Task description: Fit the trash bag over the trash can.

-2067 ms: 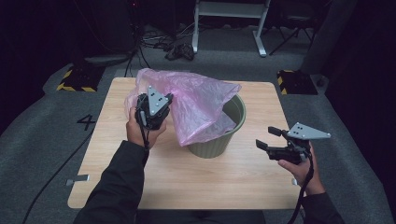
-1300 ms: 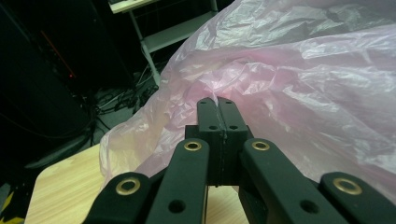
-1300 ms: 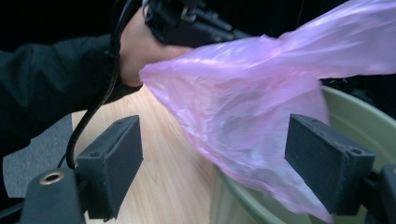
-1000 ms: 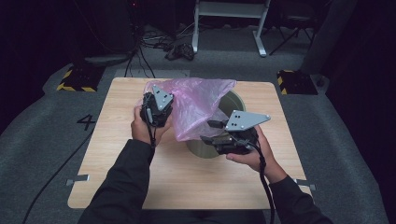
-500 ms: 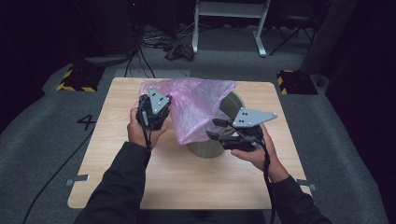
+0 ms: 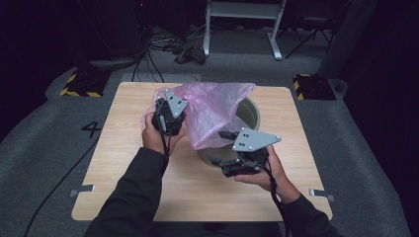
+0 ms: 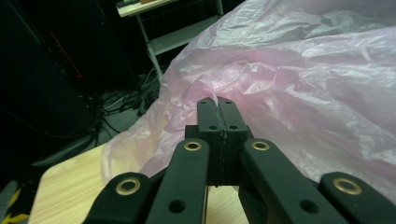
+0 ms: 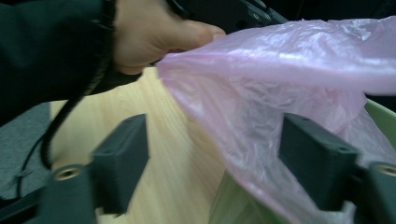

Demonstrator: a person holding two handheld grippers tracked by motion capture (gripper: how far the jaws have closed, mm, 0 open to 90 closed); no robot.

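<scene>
Table [image 6: 123, 187]: light wood top with rounded corners, standing on grey carpet; bare wood along its near edge and left side.
Floor [image 6: 44, 148]: grey carpet with a dark numeral "4" [image 6: 92, 129] just off the table's left edge; strips of tape lie near both near corners.
Room: dark beyond the table; a white frame [image 6: 242, 15] stands past the far edge, tangled cables [image 6: 173, 47] lie beside it, and yellow-and-black striped blocks [image 6: 79, 84] sit off both far corners.
Bin [image 6: 251, 114]: a small green waste bin standing right of the table's centre, toward the far edge, its rim partly covered.
Bag [image 6: 217, 111]: a thin pink plastic bag draped over the bin's left side, spreading toward the far left of the table.
Left hand [image 6: 157, 136]: raised over the table's left half, dark sleeve running in from the near edge.
Left gripper [image 7: 217, 105]: jaws pressed together with a fold of the pink bag pinched between them, as its own view shows.
Right hand [image 6: 269, 170]: at the bin's near side, low over the table.
Right gripper [image 6: 217, 148]: jaws spread wide, pointing left; in its own view the bag's lower edge hangs between them, with the bin's green wall below; contact cannot be told.
</scene>
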